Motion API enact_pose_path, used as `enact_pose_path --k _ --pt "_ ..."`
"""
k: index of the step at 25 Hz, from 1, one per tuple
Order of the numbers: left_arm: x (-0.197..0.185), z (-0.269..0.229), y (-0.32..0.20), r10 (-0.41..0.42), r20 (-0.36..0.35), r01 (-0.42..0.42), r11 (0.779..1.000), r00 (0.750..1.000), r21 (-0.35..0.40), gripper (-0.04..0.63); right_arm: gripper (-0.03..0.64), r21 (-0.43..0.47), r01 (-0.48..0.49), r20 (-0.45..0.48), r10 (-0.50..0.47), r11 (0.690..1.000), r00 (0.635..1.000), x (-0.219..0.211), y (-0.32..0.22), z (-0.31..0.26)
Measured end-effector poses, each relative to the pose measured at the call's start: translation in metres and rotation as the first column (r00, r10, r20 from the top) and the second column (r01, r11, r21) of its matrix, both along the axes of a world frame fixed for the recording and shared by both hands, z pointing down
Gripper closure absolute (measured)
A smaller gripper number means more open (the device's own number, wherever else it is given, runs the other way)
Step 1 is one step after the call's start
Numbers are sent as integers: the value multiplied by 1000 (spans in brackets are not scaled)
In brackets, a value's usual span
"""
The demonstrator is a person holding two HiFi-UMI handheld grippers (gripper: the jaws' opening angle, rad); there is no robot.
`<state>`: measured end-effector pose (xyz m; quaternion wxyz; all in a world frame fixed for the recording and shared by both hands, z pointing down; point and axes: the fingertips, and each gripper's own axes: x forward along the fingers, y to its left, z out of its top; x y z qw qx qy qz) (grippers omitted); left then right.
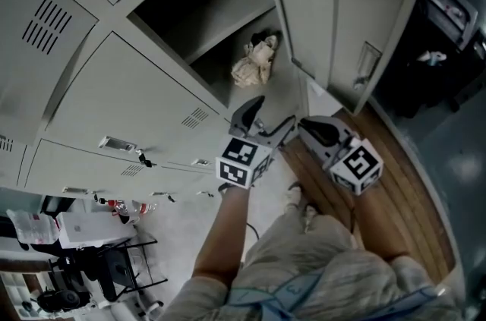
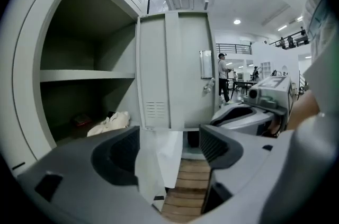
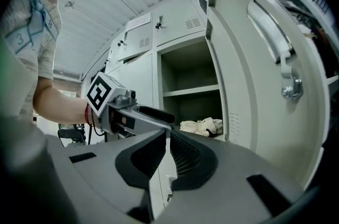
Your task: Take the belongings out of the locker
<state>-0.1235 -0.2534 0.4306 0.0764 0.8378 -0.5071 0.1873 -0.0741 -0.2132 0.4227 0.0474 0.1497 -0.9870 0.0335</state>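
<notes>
The locker [image 1: 190, 23] stands open, its door [image 1: 334, 16] swung out to the right. A crumpled cream cloth bundle [image 1: 254, 61] lies on the locker floor under an empty shelf [image 1: 228, 12]. The left gripper view shows the bundle [image 2: 109, 123] too, with something small and red [image 2: 82, 119] behind it. My left gripper [image 1: 272, 114] hangs open just outside the opening, nothing between its jaws [image 2: 169, 149]. My right gripper [image 1: 305, 125] sits beside it on the right, shut and empty [image 3: 167, 138]. The cloth [image 3: 201, 126] appears beyond it.
Closed locker doors fill the left, one with keys [image 1: 140, 158] hanging from its lock. The open door [image 3: 254, 85] stands close on the right of both grippers. Wooden flooring [image 1: 380, 213] lies below. A cart with a white box [image 1: 83, 228] stands at lower left.
</notes>
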Motion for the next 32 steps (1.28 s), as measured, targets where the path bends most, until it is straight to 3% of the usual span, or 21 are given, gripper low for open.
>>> enact_pose_path --k 6,10,16,18,22,32 --pt "-14 1 -40 -30 106 30 1000 994 4 193 612 -23 -7 -9 7 1000 1000 -2 -15 5" --pt "-23 10 -64 -41 153 47 998 987 -37 151 612 -27 2 -16 -2 1000 1000 -7 -21 9" --pt "-41 18 -98 -74 247 95 992 966 -76 144 612 -36 11 -25 -12 999 1000 -11 -28 12" --pt "-46 20 -108 -78 283 108 990 956 -90 97 612 -40 14 -25 -15 999 1000 -13 -30 13" --pt "-55 27 -128 -84 313 127 985 946 -120 64 612 -41 17 -22 -17 999 1000 -16 -32 15" --pt "-81 48 -168 -112 388 200 960 915 -194 63 612 -56 16 -30 -18 998 999 -20 -42 20"
